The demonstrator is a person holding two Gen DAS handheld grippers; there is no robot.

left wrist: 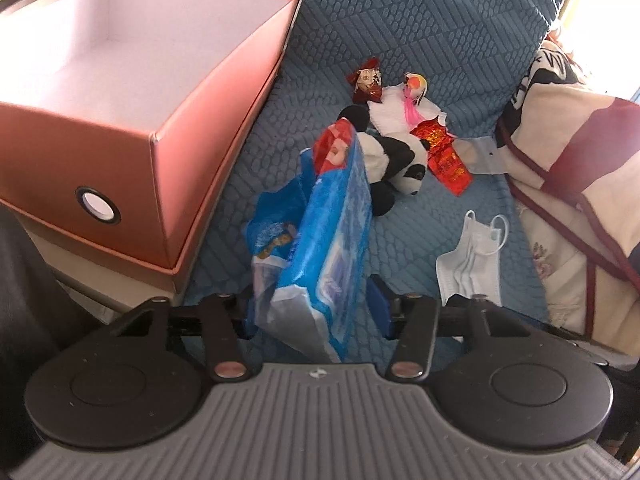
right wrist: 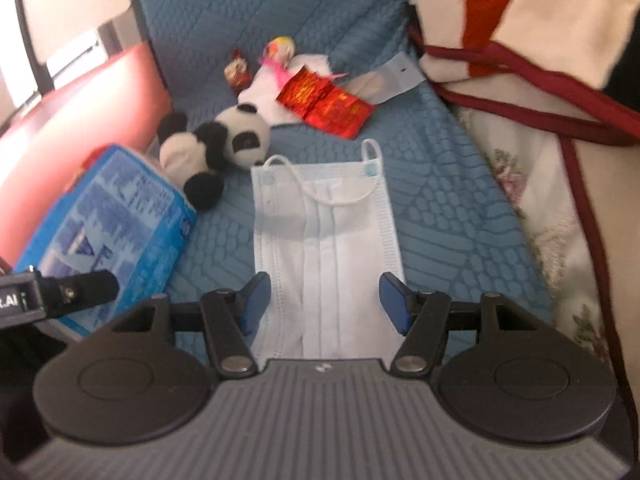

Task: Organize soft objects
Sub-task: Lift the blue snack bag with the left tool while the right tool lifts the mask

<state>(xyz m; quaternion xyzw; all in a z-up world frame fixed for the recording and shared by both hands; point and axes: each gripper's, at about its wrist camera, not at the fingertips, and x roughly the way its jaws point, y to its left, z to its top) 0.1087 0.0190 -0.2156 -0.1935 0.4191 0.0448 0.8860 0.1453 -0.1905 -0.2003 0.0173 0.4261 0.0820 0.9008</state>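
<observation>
A blue tissue pack (left wrist: pixel 328 240) stands between the open fingers of my left gripper (left wrist: pixel 314 312); the right pad is clear of it, the left pad is hidden behind it. The pack also shows in the right wrist view (right wrist: pixel 108 232). My right gripper (right wrist: pixel 324 300) is open, low over a white face mask (right wrist: pixel 328 248), its pads on either side of it. The mask (left wrist: pixel 472 260) lies flat on the blue quilted cover (left wrist: pixel 420 32). A panda plush (right wrist: pixel 216 148) lies beyond the pack. A white bird plush (right wrist: pixel 272 84), a red foil packet (right wrist: pixel 324 104) and a small red figure (right wrist: pixel 238 70) lie farther back.
An open orange box (left wrist: pixel 176 184) with a white inside stands at the left, on a second box. A cream and dark red cushion or bag (left wrist: pixel 580 168) fills the right side. A blue snack bag (left wrist: pixel 276 220) lies behind the pack.
</observation>
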